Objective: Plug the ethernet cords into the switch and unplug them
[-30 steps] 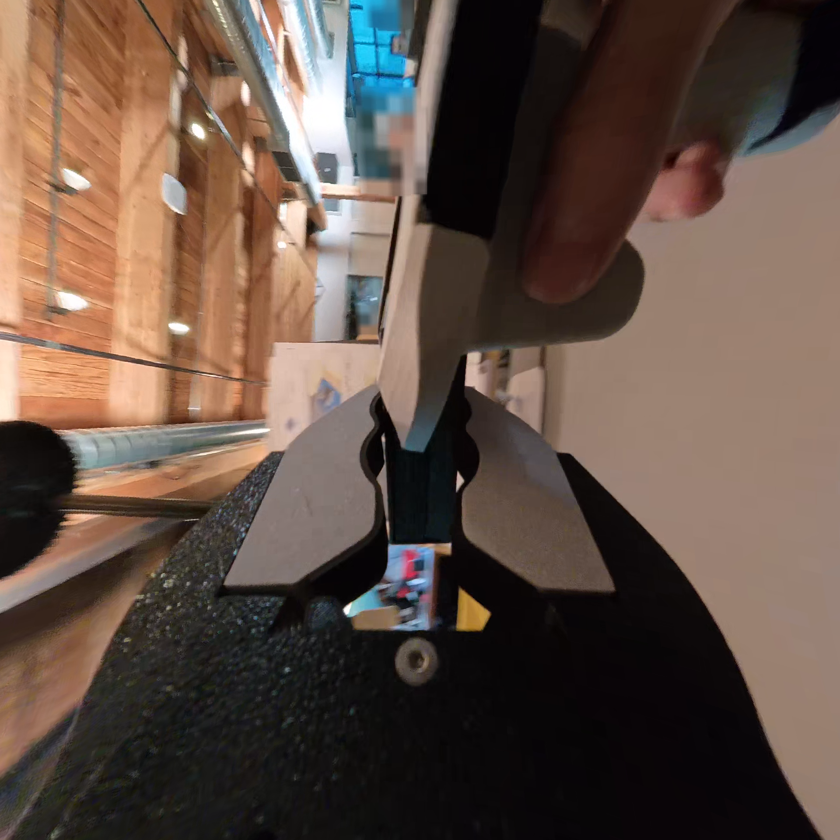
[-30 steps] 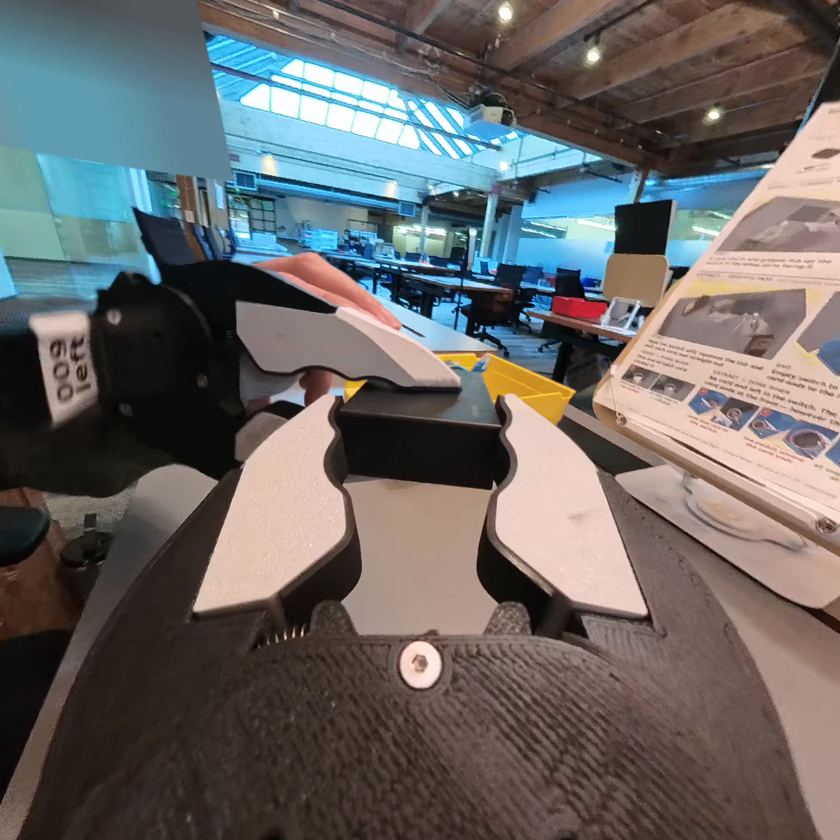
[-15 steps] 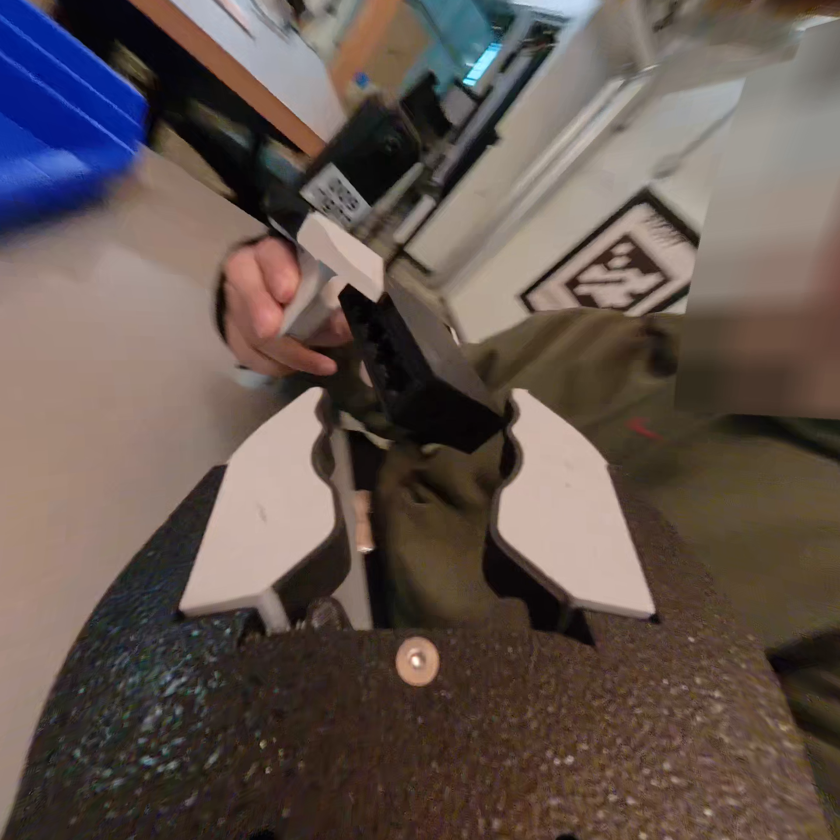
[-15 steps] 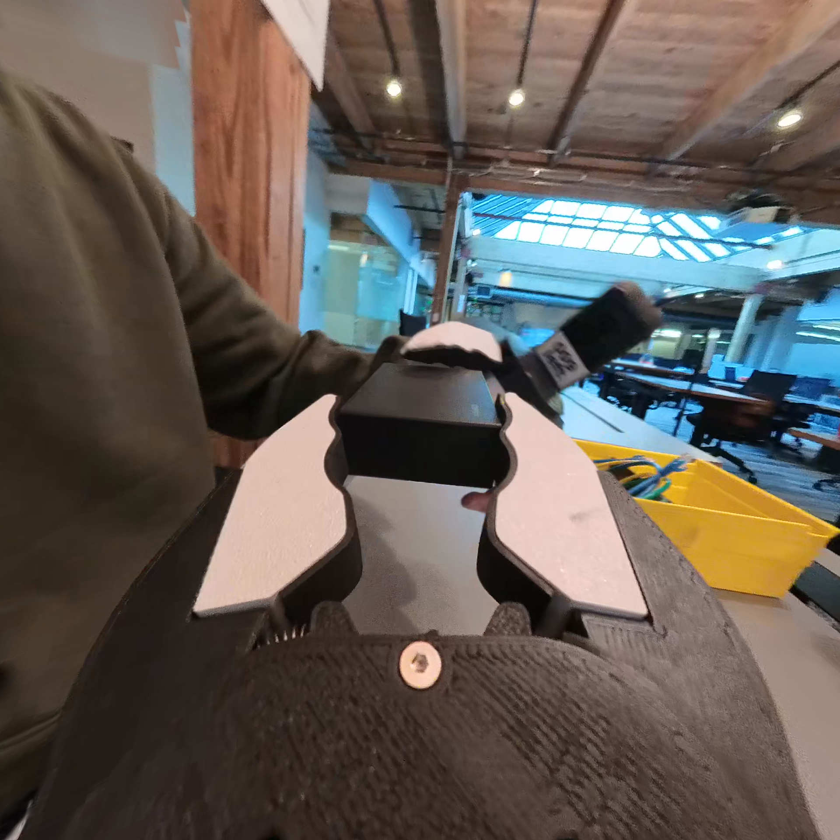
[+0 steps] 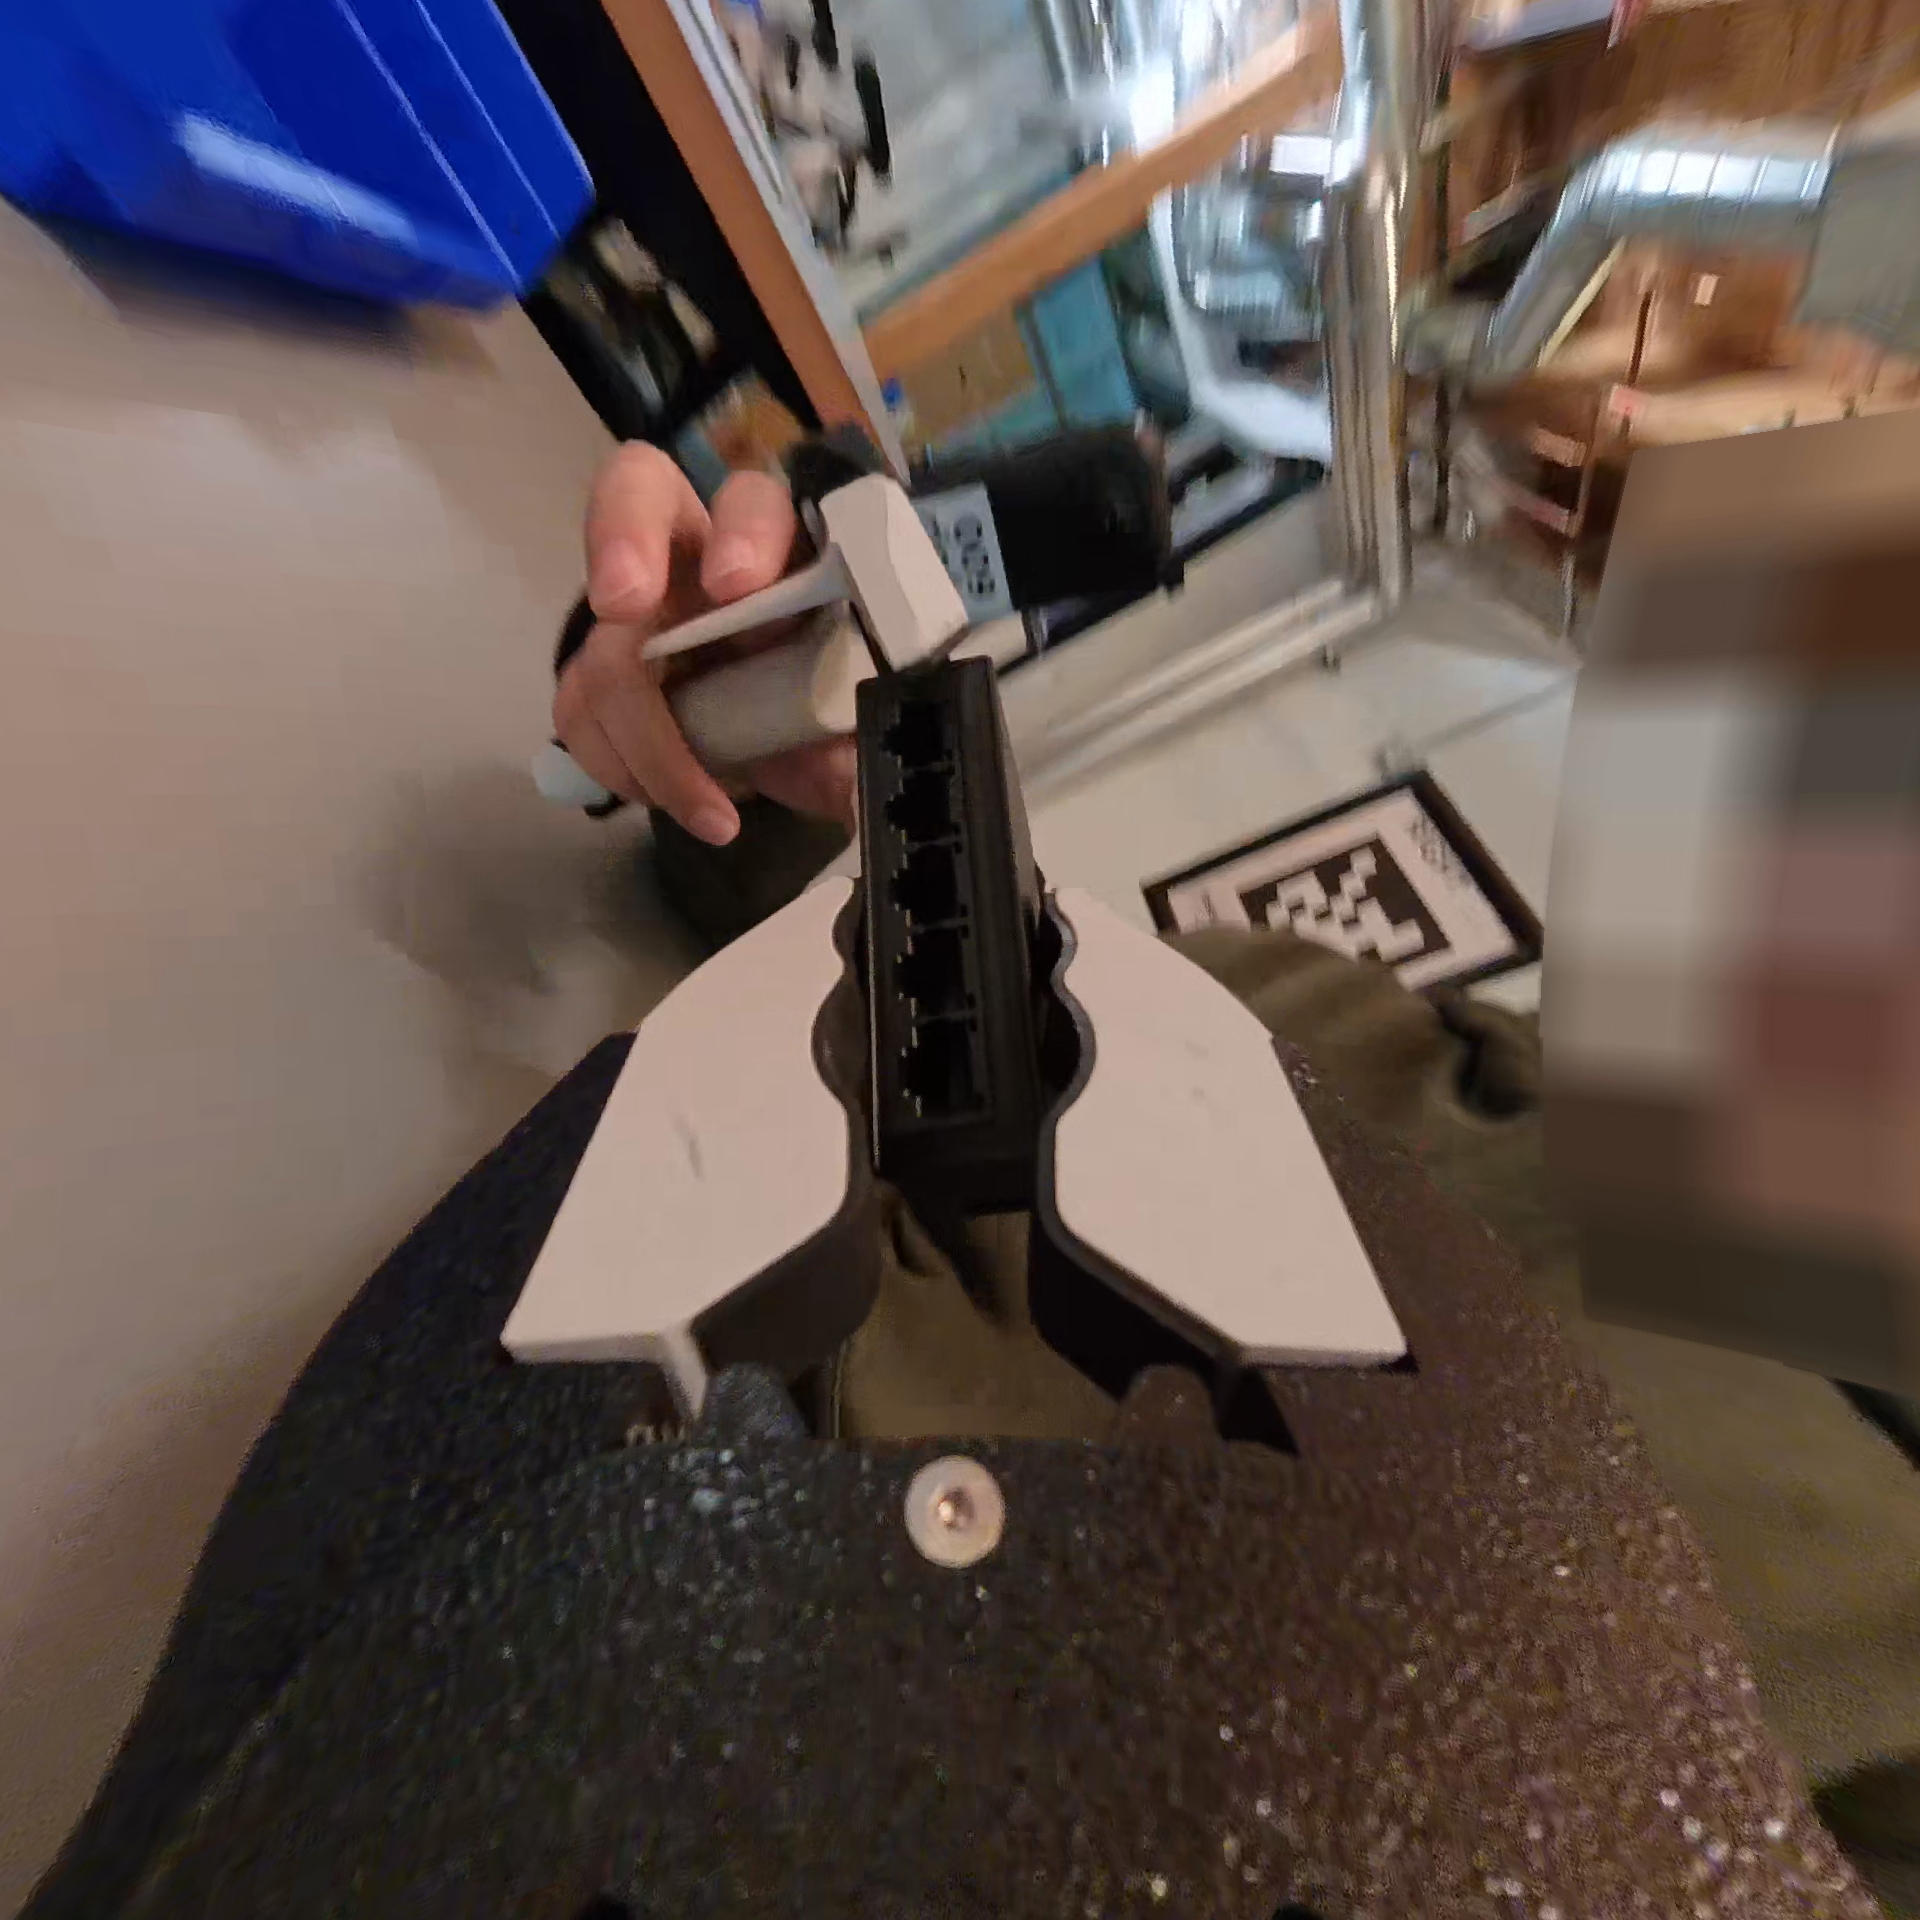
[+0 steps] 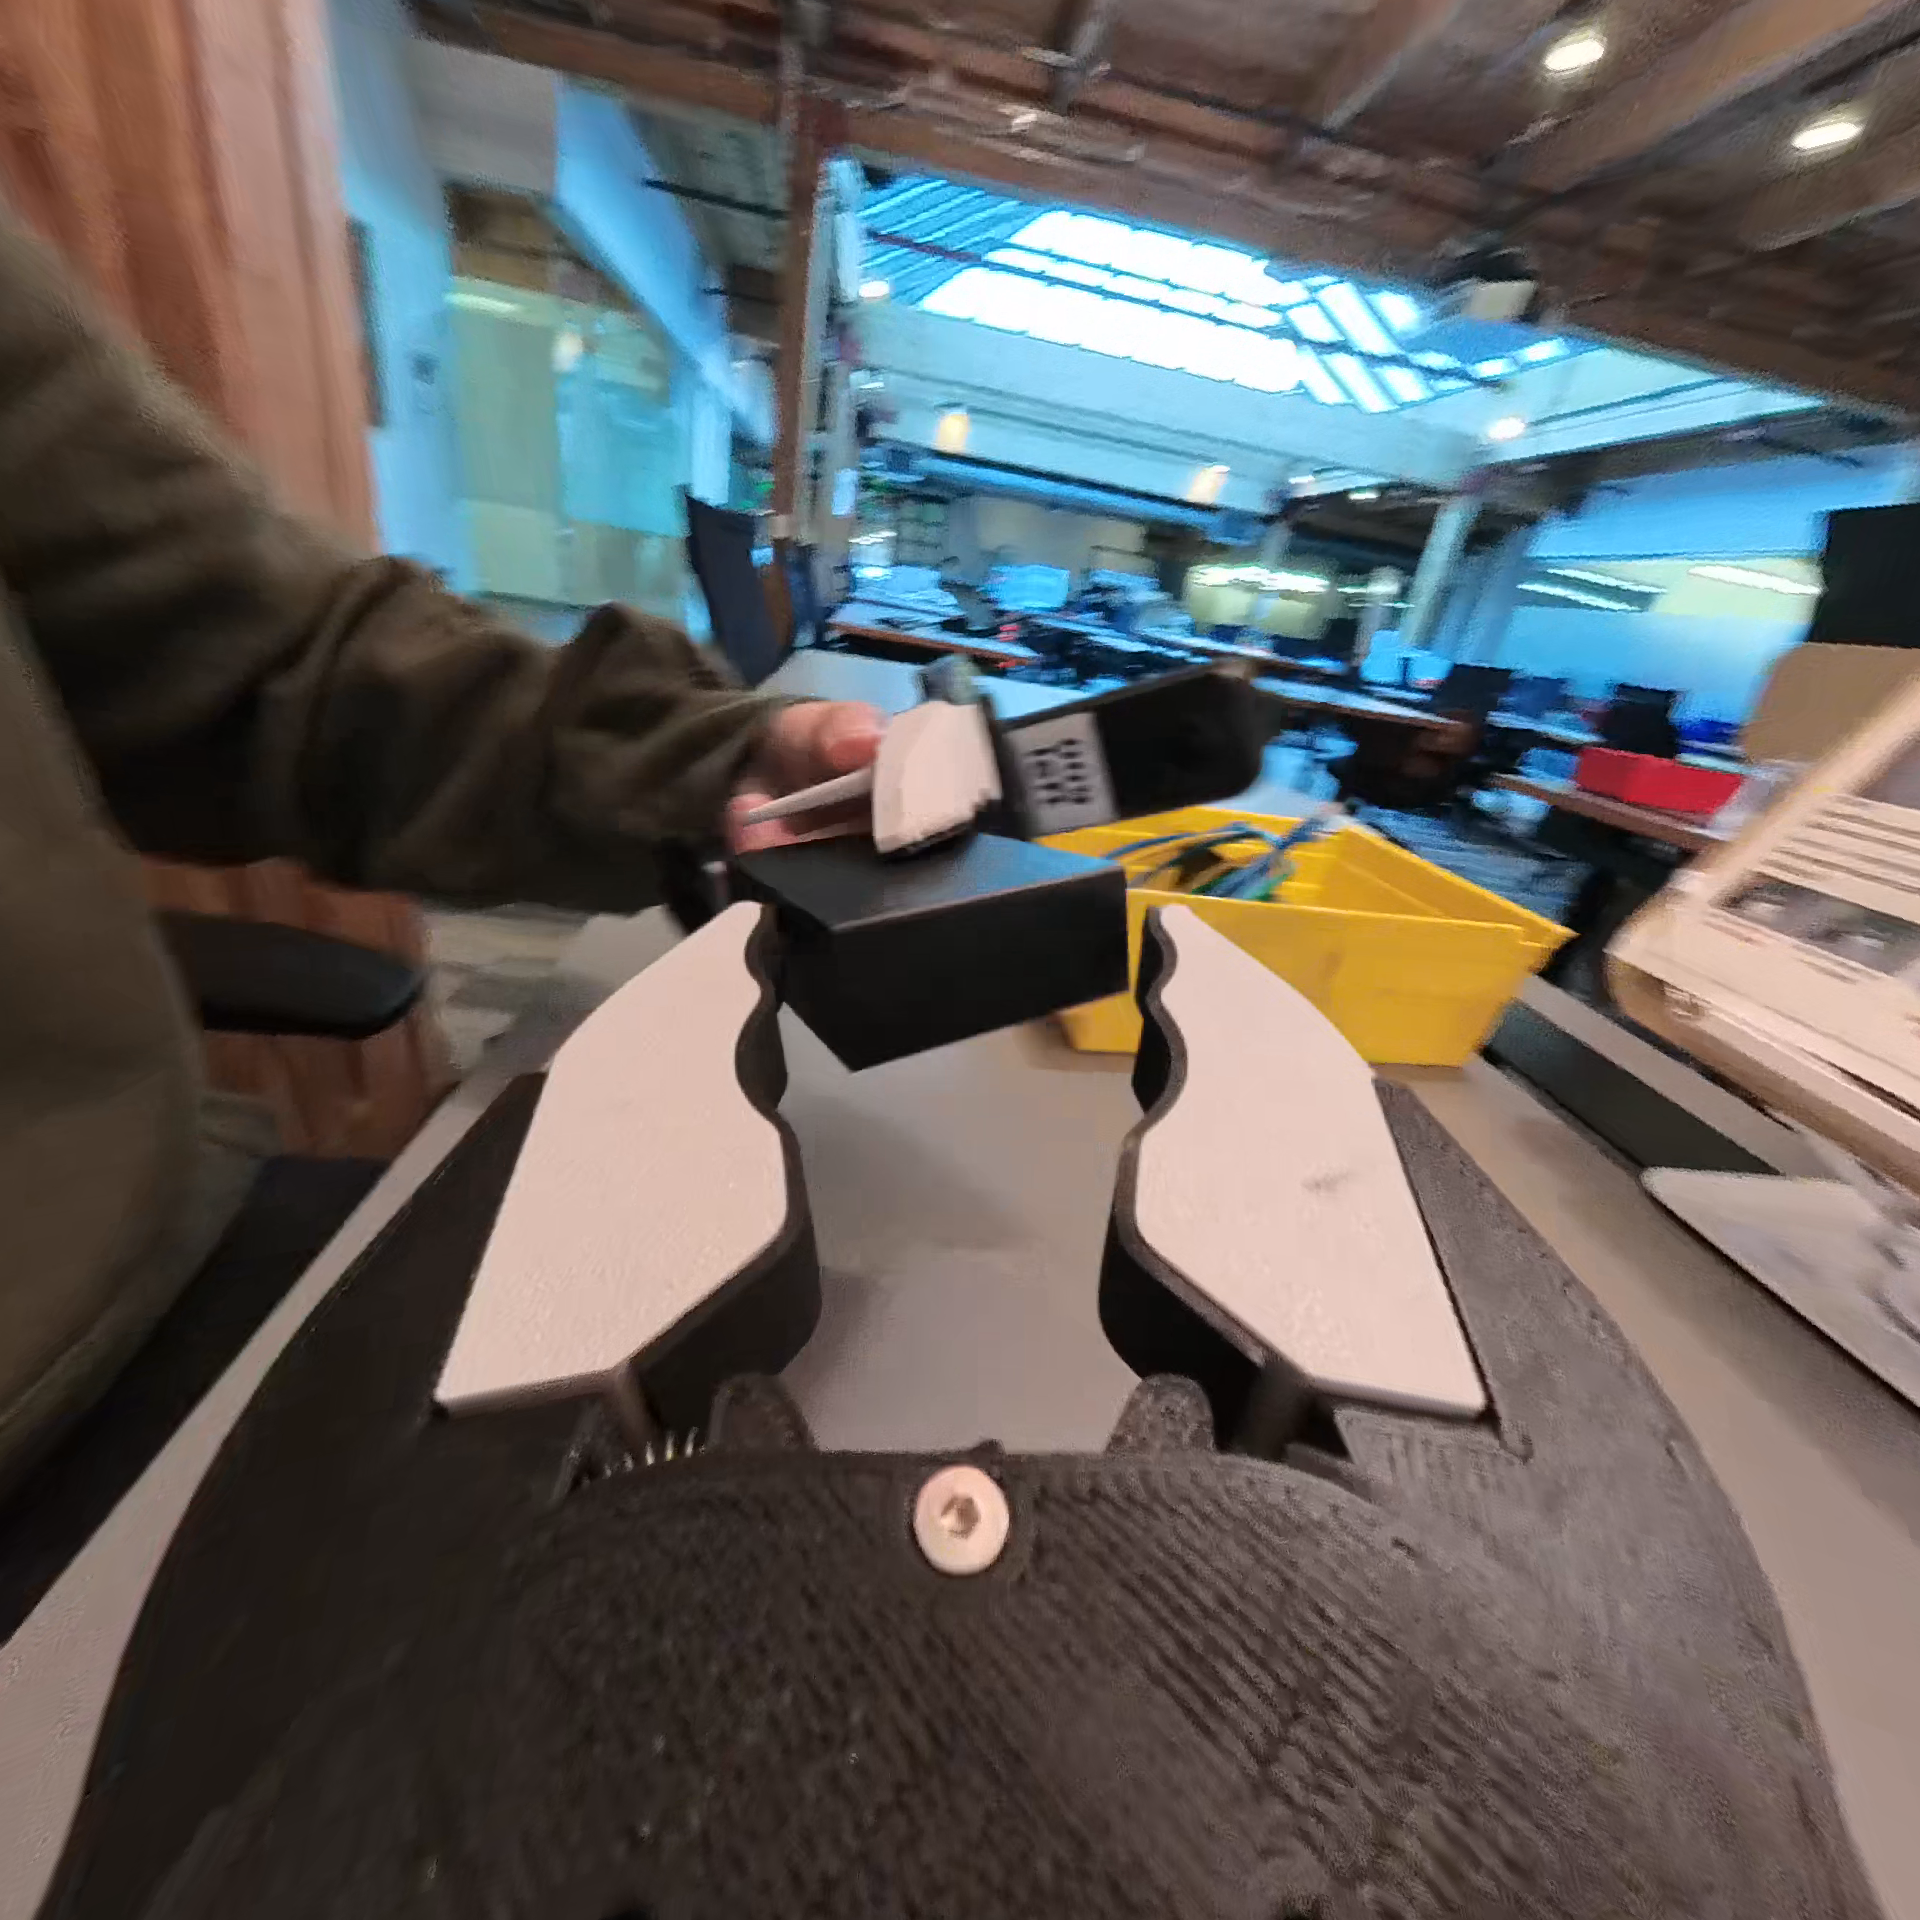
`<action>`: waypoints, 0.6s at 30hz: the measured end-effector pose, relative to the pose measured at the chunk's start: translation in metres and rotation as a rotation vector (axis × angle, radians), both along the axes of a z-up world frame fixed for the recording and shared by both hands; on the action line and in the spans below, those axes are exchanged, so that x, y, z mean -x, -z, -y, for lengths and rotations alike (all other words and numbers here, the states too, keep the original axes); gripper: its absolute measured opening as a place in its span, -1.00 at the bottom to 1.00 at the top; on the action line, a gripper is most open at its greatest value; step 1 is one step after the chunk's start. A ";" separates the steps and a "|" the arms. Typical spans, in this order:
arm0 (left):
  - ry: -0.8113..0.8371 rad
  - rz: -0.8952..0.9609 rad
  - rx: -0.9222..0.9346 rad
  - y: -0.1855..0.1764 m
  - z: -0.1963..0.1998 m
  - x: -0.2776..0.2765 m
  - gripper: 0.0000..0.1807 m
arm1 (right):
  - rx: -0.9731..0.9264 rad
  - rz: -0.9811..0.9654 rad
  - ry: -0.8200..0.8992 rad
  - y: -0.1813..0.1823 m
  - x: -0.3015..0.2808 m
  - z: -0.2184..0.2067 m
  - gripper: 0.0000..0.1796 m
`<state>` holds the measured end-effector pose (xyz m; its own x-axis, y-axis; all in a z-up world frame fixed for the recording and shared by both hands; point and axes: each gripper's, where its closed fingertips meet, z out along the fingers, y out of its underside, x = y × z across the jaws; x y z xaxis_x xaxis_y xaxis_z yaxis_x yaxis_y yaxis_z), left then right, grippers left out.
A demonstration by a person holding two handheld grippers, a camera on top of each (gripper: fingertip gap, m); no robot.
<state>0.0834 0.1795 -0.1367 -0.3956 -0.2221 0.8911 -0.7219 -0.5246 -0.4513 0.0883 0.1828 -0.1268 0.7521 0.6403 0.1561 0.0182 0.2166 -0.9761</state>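
The black switch [image 5: 935,987] is held in the air by both grippers. My left gripper [image 5: 951,904] is shut on its flat top and bottom, and the row of empty ports faces that camera. My right gripper [image 6: 954,925] has its fingertips at the switch's [image 6: 966,935] two ends, and the switch sits skewed between them. The left gripper's white finger [image 6: 925,790] rests on the switch's top. The right gripper's finger [image 5: 894,582] touches the switch's far end. Blue and green ethernet cords [image 6: 1226,862] lie in a yellow bin [image 6: 1351,997].
A grey table [image 6: 956,1195] is below. An instruction sheet on a stand [image 6: 1787,935] is at the right. A blue bin [image 5: 260,135] and a black-and-white marker [image 5: 1351,914] show in the left wrist view. The person's olive sleeve [image 6: 312,727] is at the left.
My left gripper went from wide open to shut on the switch, with the ports now square to its camera. In the right wrist view the switch has turned askew between the fingertips.
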 end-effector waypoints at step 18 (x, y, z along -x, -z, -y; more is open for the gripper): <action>-0.601 -0.014 0.155 -0.002 -0.027 -0.037 -0.66 | -0.012 0.176 0.372 0.012 -0.013 -0.040 0.18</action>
<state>0.1204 0.2065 -0.1349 -0.2296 -0.2698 0.9351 -0.2856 -0.8998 -0.3297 0.1016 0.2227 -0.1390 0.8934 0.3267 0.3083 0.2635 0.1747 -0.9487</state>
